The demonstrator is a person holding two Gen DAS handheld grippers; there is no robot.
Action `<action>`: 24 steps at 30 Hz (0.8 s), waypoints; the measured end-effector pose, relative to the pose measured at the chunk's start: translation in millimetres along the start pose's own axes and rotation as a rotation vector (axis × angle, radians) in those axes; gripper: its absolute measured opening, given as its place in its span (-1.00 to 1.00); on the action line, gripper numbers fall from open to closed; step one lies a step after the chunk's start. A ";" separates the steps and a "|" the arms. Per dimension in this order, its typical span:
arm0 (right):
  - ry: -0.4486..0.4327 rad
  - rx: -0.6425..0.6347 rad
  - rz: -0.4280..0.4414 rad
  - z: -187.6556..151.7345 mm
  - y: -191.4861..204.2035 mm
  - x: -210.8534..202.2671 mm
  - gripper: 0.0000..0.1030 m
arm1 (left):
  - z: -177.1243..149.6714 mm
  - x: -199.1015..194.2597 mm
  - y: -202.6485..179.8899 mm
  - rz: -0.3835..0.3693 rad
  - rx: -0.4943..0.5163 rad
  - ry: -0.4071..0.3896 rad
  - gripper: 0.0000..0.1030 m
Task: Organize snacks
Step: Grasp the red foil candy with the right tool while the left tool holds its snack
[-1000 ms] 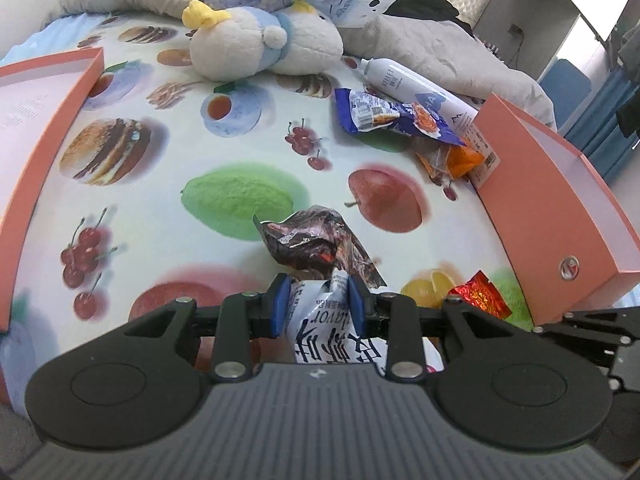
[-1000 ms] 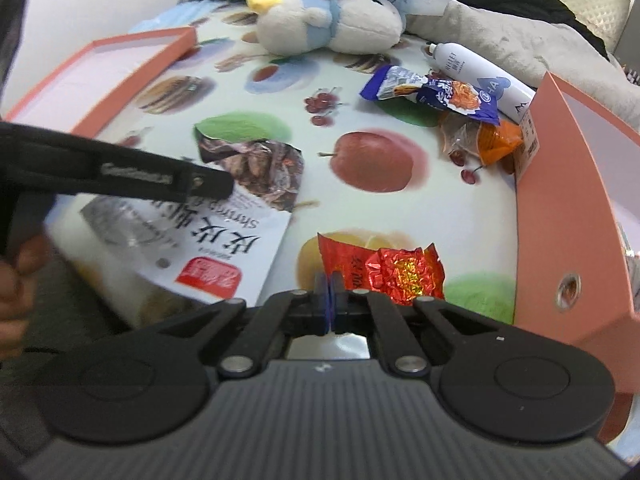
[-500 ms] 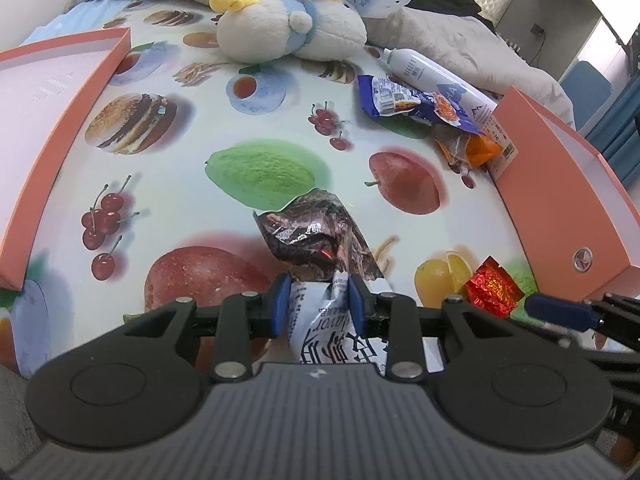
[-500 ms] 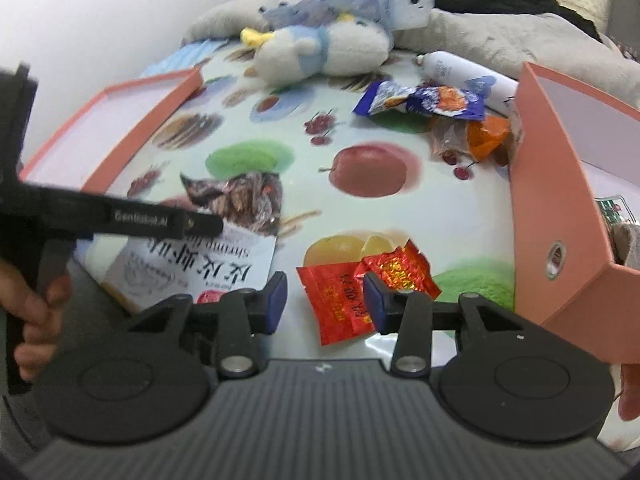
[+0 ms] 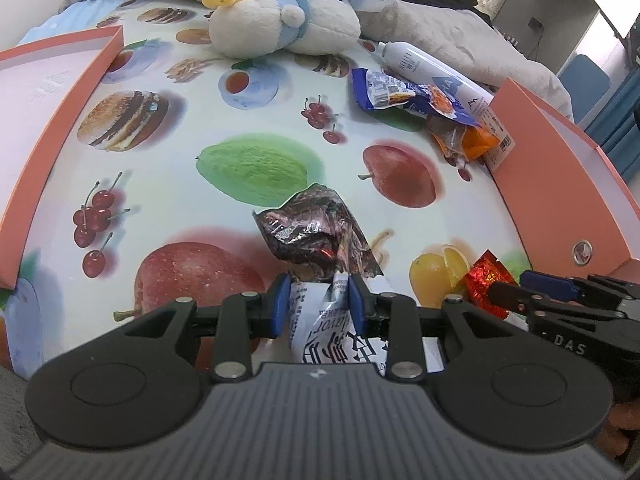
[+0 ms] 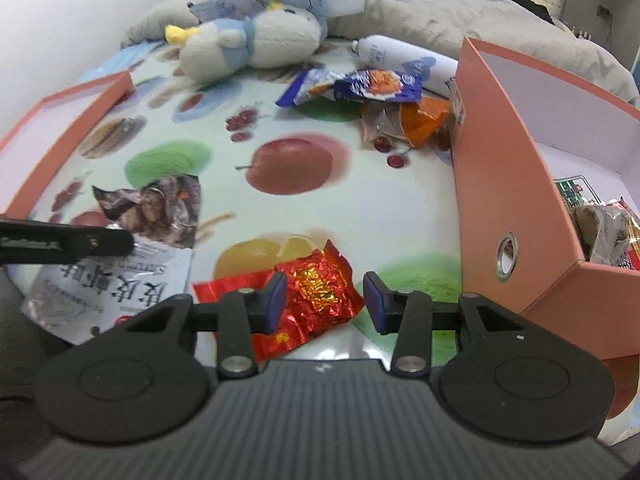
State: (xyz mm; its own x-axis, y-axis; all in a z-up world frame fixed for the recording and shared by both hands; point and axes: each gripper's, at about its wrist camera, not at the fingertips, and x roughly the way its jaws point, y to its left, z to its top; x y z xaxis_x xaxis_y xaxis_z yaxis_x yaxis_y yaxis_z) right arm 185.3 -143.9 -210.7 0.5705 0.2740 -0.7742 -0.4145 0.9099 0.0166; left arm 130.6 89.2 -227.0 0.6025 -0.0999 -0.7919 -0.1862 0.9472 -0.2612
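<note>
Clearly the sorting is only partly done: the orange box (image 6: 516,184) to the right of the right gripper (image 6: 325,300) already has a few packets in its bottom, while most snacks lie loose on the fruit-print cloth (image 5: 224,132). The right gripper's jaws stand apart with the red foil packet (image 6: 320,296) between them, not pinched as far as I can see. The left gripper (image 5: 318,304) is clamped on the white shrimp snack bag (image 5: 328,332), with a dark crumpled wrapper (image 5: 316,232) just ahead of its tips. Farther ahead and to the right, a blue packet (image 5: 400,94) and an orange packet (image 5: 468,140) wait beside the box wall. To the left, the box lid (image 5: 52,120) holds nothing visible.
</note>
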 end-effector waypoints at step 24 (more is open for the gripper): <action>0.012 -0.063 0.014 0.7 2.9 7.5 -0.61 | 3.2 1.3 -10.8 -0.006 0.022 -0.009 -0.30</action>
State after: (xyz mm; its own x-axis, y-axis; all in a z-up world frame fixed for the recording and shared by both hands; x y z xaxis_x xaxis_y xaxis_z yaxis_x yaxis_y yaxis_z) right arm 188.9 -138.9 -216.0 0.5556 0.2828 -0.7818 -0.4665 0.8844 -0.0117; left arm 135.9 79.8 -223.4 0.6105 -0.1025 -0.7853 -0.1657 0.9531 -0.2533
